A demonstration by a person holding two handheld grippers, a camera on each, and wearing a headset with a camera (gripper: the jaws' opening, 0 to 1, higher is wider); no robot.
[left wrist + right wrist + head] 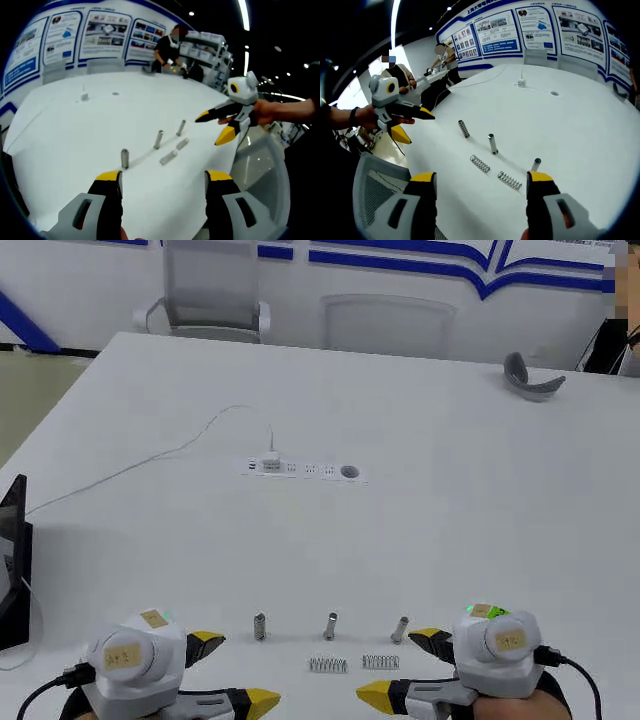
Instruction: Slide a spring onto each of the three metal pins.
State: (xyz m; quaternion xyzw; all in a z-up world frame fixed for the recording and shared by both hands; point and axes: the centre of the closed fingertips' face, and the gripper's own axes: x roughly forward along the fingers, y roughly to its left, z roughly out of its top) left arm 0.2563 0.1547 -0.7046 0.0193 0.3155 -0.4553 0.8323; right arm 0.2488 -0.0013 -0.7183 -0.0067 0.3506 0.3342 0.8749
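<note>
Three short metal pins stand in a row near the table's front edge. The left pin (pixel 260 626) (pixel 464 128) wears a coiled spring. The middle pin (pixel 330 625) (pixel 492 143) and the right pin (pixel 400 629) (pixel 536 164) are bare. Two loose springs (pixel 328 665) (pixel 380 662) lie just in front of them, also seen as springs (pixel 480 163) (pixel 509 180). My left gripper (pixel 235 670) (pixel 163 176) is open, left of the springs. My right gripper (pixel 402 667) (pixel 482 177) is open, right of them. Neither holds anything.
A white power strip (pixel 305 469) with a plugged charger and a cable sits mid-table. A grey curved object (pixel 530 380) lies at the far right. A dark device (pixel 10 560) stands at the left edge. Chairs (pixel 210 290) line the far side.
</note>
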